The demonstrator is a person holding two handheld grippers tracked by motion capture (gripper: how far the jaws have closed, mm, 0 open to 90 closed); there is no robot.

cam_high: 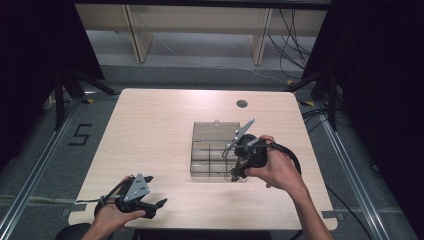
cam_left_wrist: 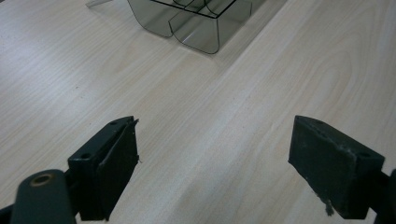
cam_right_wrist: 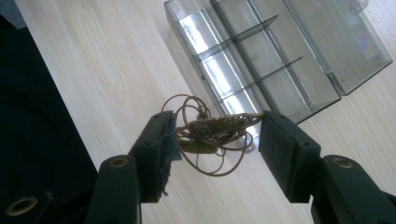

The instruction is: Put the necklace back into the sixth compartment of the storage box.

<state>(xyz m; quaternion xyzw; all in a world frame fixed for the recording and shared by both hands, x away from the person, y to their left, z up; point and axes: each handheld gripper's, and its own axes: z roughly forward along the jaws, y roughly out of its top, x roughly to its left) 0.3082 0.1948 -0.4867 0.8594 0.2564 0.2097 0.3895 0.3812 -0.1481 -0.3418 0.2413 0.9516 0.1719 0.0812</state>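
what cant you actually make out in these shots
- What the brown wiry bundle in the right gripper is: too tangled; too small in the high view.
- Clear divided box: its right part hidden by the right hand.
- Left gripper view: box cut off by the top edge.

My left hand (cam_high: 112,212) sits at the lower left of the high view, holding the left gripper (cam_high: 155,204) low, its jaws spread wide apart. My right hand (cam_high: 277,167) reaches in from the lower right toward the frame's centre, right gripper (cam_right_wrist: 217,135) tipped downward; its jaws close in on a tangled brown wiry bundle (cam_right_wrist: 210,133), pads touching both ends
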